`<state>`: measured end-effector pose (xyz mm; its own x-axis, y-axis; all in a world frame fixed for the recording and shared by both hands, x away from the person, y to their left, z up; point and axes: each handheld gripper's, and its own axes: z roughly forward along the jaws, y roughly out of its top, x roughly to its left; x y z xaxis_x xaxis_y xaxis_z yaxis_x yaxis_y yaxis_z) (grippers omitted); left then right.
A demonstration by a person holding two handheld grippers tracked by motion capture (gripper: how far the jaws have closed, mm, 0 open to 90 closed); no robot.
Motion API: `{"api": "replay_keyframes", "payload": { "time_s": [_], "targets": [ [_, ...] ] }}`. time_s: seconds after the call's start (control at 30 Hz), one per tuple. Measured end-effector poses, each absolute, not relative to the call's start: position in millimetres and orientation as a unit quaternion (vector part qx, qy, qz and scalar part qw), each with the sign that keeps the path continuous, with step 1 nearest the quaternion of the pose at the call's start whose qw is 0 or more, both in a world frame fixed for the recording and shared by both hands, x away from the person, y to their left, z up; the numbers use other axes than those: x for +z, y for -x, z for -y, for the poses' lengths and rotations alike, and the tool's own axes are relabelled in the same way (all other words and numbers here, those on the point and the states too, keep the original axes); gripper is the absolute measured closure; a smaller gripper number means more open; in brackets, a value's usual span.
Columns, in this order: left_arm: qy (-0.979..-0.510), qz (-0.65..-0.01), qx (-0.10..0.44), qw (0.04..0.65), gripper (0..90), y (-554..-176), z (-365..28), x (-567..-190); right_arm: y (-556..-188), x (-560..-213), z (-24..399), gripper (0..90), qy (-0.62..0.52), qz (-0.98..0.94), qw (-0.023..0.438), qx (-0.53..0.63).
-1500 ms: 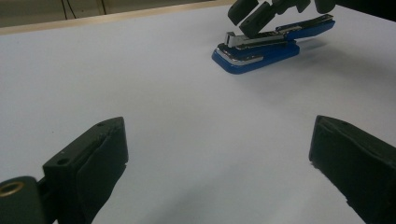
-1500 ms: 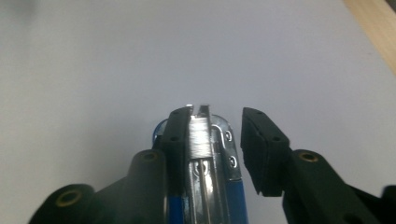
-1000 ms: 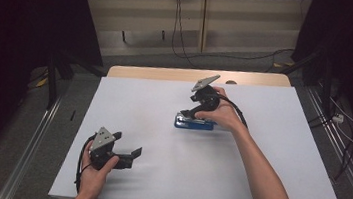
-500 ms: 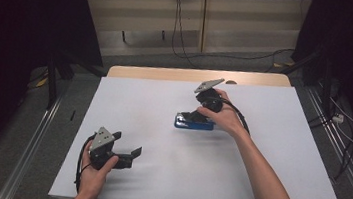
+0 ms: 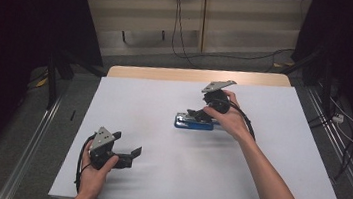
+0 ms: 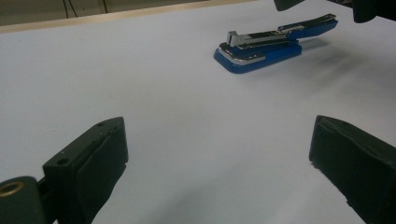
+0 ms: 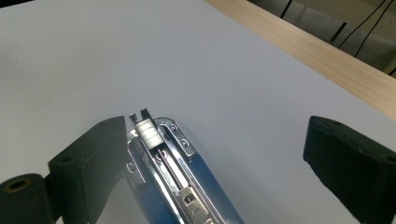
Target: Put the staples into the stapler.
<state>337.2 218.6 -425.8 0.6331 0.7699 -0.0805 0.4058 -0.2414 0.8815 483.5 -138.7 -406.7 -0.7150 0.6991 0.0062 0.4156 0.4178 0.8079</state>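
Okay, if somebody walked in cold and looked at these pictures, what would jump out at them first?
The blue stapler stands out first, lying alone near the middle of the white table with its metal staple channel exposed. Right over it hangs the right gripper, jaws spread wide with the stapler's front end between them, one jaw close beside it. Nearer the person, at the table's left front, the left gripper rests open and aimed toward the stapler.

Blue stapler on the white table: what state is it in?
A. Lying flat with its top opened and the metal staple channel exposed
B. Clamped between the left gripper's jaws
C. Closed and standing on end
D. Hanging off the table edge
A: the blue stapler lies flat on the white table, its metal staple channel exposed.
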Motion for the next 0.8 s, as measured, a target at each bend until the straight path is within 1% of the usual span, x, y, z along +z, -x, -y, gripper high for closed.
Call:
{"api": "replay_keyframes", "payload": {
  "time_s": [0.07, 0.13, 0.33, 0.8],
  "targets": [
    [-0.763, -0.387, 0.189, 0.482, 4.7, -337, -218, -426, -481, -406, 141, 7.3, -0.349, -0.821, 0.187, 0.411],
    [-0.764, -0.385, 0.19, 0.481, 4.7, -337, -219, -426, -479, -405, 144, 7.9, -0.356, -0.817, 0.191, 0.41],
    [-0.764, -0.381, 0.192, 0.485, 4.7, -336, -218, -425, -467, -405, 154, 7.9, -0.371, -0.803, 0.225, 0.409],
    [-0.764, -0.387, 0.187, 0.481, 4.7, -337, -219, -426, -440, -407, 183, 6.6, -0.404, -0.771, 0.257, 0.42]
  ]
}}
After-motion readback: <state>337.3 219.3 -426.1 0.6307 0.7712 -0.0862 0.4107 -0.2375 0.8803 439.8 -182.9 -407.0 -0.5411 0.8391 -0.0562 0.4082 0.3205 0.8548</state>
